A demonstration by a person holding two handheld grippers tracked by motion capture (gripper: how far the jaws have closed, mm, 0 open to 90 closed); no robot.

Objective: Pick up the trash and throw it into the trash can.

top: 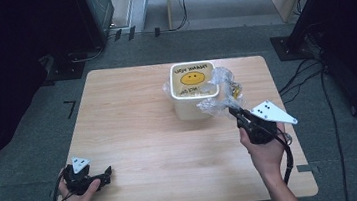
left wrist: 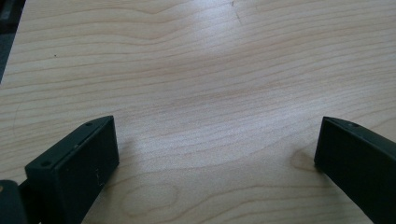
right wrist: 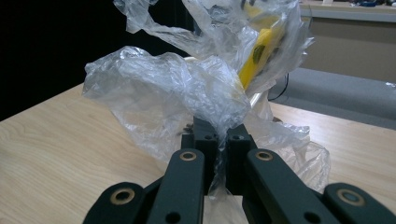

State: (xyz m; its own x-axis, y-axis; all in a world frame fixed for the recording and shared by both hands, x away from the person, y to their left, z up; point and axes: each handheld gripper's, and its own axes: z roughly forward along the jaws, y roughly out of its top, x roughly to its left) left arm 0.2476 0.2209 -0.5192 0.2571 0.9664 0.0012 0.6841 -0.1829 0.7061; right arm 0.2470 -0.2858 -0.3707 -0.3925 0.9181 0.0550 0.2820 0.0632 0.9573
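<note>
High view: right tool (top: pixel 234 110) clamps a clear plastic bag (top: pixel 213 104) beside the cream tub (top: pixel 193 91) mid-desk (top: pixel 135 135).
Left tool (top: pixel 105 174): jaws wide apart, holding nothing, near the desk's front-left edge.
Advice: lift gently; thin film likely tears or slips.

container (top: pixel 194 91) sits far-centre on the table (top: pixel 135 135), plastic wrap (top: pixel 218 94) draped at its right.

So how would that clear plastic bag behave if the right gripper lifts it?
The plastic bag looks thin and crumpled, so probably floppy and light. The right gripper is shut on one fold, so the rest would likely sag. Its glossy film may slip.
</note>
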